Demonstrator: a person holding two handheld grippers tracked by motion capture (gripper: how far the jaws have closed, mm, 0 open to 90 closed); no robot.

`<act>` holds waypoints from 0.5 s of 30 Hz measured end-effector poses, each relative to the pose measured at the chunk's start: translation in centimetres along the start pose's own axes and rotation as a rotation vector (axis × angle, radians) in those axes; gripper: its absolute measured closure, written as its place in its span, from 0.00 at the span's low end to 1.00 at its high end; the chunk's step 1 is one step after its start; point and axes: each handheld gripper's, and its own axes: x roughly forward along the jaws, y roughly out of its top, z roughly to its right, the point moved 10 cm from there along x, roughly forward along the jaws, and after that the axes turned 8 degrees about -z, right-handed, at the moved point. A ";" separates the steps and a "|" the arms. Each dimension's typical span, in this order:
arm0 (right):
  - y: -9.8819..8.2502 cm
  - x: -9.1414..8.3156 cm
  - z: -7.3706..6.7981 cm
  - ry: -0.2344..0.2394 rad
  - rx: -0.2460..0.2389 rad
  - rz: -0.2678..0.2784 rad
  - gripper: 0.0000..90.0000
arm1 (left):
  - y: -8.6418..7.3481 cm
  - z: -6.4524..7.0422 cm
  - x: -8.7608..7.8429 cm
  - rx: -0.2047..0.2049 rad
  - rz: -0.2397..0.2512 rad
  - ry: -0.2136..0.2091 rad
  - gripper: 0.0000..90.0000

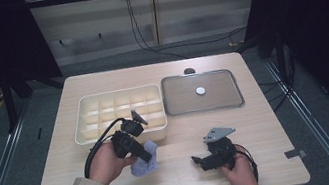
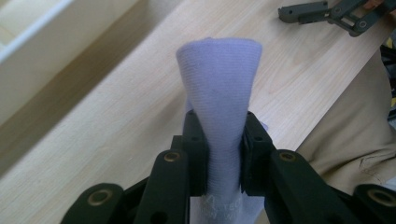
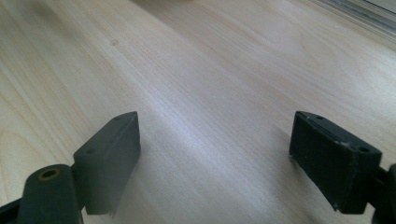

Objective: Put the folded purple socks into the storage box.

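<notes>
A pale lilac cloth [image 1: 146, 159] [image 2: 219, 98] is pinched in my left gripper [image 1: 143, 153] [image 2: 219, 154], which is shut on it near the table's front, just below the cream box. The cloth sticks up as a folded loop past the jaws in the left gripper view. My right gripper [image 1: 199, 160] [image 3: 215, 154] rests low over bare wood at the front right, open, with nothing between its black pads [image 3: 109, 154]. It also shows far off in the left gripper view as the other gripper [image 2: 327, 14].
A cream compartment box [image 1: 120, 112] stands mid-table at the left. Beside it lies a grey metal tray [image 1: 227, 99] holding a small white disc [image 1: 200, 90]. A dark knob [image 1: 189, 71] sits behind the tray. Tape marks [image 1: 296, 153] flag the front corners.
</notes>
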 end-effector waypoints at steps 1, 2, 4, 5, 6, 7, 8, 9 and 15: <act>0.0 0.0 0.0 0.000 0.000 0.000 0.18 | 0.0 0.0 0.0 0.000 0.000 0.000 0.84; 0.0 0.0 0.0 0.000 0.000 0.000 0.18 | 0.0 -0.2 -0.3 -0.007 0.006 0.000 0.84; 0.0 0.0 0.0 0.000 0.000 0.000 0.18 | 0.0 -0.4 -0.6 -0.017 0.014 0.001 0.84; 0.0 0.0 0.0 0.000 0.000 0.000 0.18 | -0.1 -0.5 -0.8 -0.014 0.007 0.000 0.84; 0.0 0.0 0.0 0.000 0.000 0.000 0.18 | -0.2 -0.6 -0.9 -0.019 0.008 0.002 0.84; 0.0 0.0 0.0 0.000 0.000 0.000 0.18 | -0.2 -0.7 -1.0 -0.017 0.008 0.006 0.84; 0.0 0.0 0.0 0.000 0.001 0.000 0.18 | -0.3 -0.7 -1.1 -0.016 0.003 0.006 0.84; 0.0 0.0 0.0 0.000 0.001 0.000 0.18 | -0.3 -0.7 -1.2 -0.020 0.008 0.006 0.84; 0.0 0.0 0.0 0.000 0.000 0.001 0.18 | -0.3 -1.0 -2.0 -0.022 0.012 0.008 0.84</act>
